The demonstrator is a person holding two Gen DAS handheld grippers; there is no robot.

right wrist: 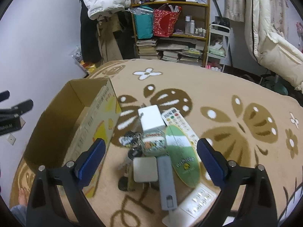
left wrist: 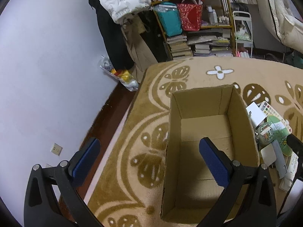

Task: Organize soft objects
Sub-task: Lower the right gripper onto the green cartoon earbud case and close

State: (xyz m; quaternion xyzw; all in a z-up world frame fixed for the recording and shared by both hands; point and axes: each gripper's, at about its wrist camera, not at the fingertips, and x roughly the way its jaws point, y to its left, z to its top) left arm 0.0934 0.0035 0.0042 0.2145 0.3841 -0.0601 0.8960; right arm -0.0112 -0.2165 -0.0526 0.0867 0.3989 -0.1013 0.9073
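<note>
Left gripper [left wrist: 149, 159]: I held it wide over the cardboard box [left wrist: 244, 113] rim.
Right gripper [right wrist: 151, 160]: wide, empty; the pile [right wrist: 164, 151] lay ahead between its fingers.

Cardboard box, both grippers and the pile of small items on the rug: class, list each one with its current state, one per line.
cardboard box: open at the top, empty, upright on the rug.
left gripper: open, holding nothing, one finger over the box.
right gripper: open, holding nothing, above the pile.
pile of small items: lying on the rug beside the box, none inside it.
grey utility knife: lying flat in the pile.
</note>
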